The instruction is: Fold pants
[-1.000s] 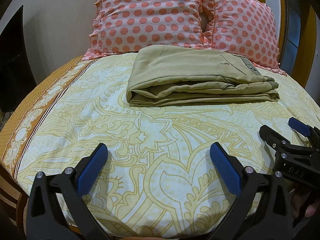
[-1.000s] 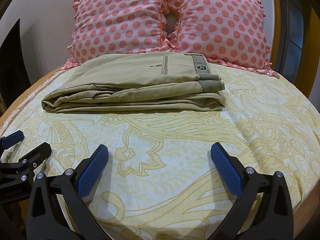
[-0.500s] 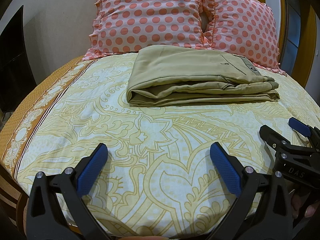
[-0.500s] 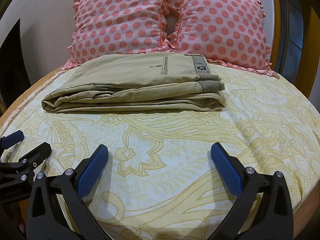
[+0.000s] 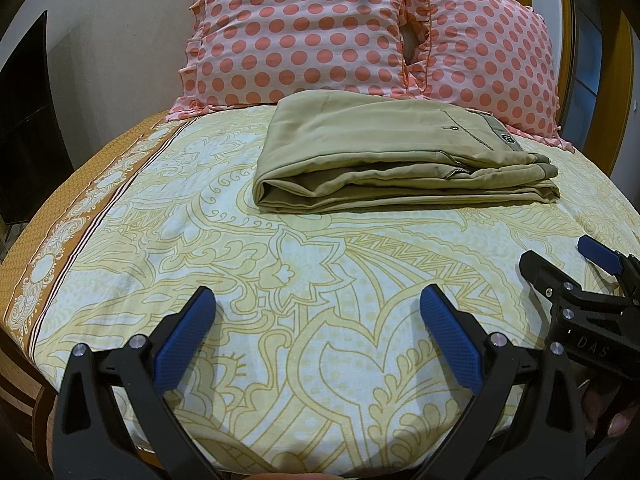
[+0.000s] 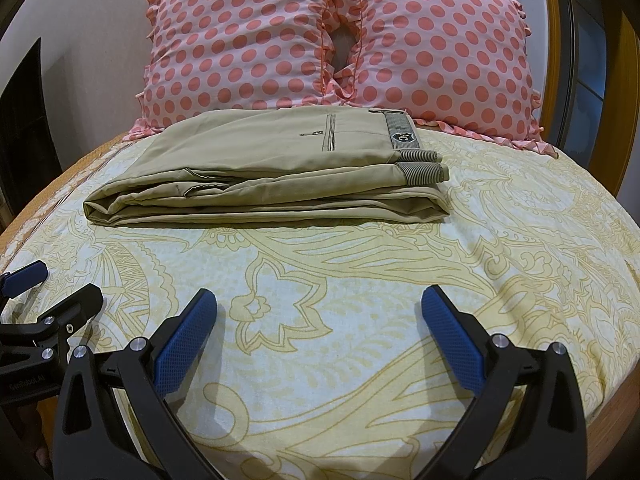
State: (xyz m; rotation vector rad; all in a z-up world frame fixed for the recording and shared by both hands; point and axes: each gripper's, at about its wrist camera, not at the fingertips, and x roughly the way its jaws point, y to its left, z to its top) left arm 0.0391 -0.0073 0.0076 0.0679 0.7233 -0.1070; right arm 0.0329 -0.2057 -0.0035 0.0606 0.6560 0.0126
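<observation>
The pants [image 6: 264, 172] lie on the bed [image 6: 400, 280], folded into a flat stacked rectangle just in front of two polka-dot pillows [image 6: 320, 48], waistband [image 6: 402, 136] uppermost at the right end and the rounded fold at the left. Layers sit squarely aligned, which suggests the folding is finished or nearly so. The left gripper [image 5: 316, 320] is held low over the bedsheet, well short of the garment, jaws spread wide with nothing between them. The right gripper [image 6: 320, 320] is likewise spread and empty, alongside the left. In my judgement both are parked clear so the stack rests undisturbed; no further grasp appears prepared.
</observation>
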